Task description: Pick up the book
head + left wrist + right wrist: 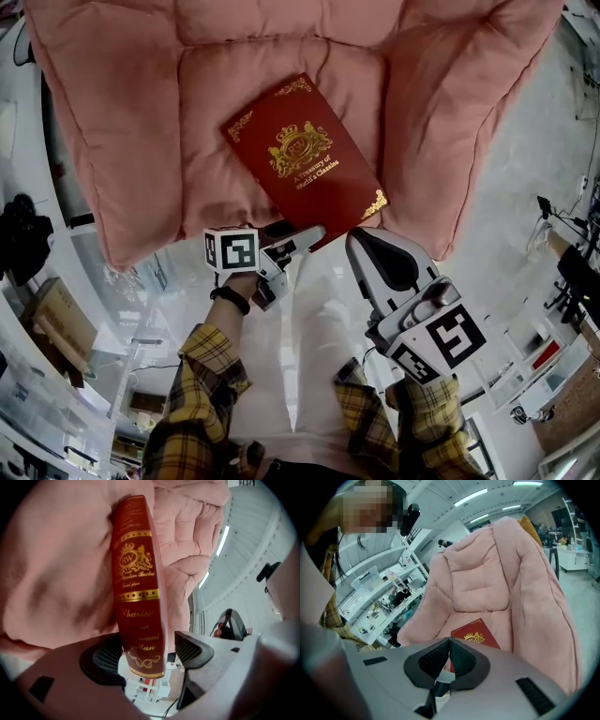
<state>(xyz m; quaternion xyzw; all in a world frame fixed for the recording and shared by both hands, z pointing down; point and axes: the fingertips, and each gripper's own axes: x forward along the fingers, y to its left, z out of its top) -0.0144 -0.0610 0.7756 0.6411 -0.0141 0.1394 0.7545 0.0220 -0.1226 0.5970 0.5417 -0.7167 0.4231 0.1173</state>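
A dark red book with gold print lies flat on the seat of a pink padded chair, its near corner over the seat's front edge. My left gripper is at that near edge. In the left gripper view the book's spine stands between the open jaws of the left gripper. It lies against the left pad, with a small gap to the right pad. My right gripper hovers just off the seat's front, shut on nothing. Past the right gripper show the book and chair.
Yellow plaid sleeves hold both grippers. A black bag and a cardboard box sit on the floor at the left. White shelves with clutter stand to the chair's left, and desks to its right.
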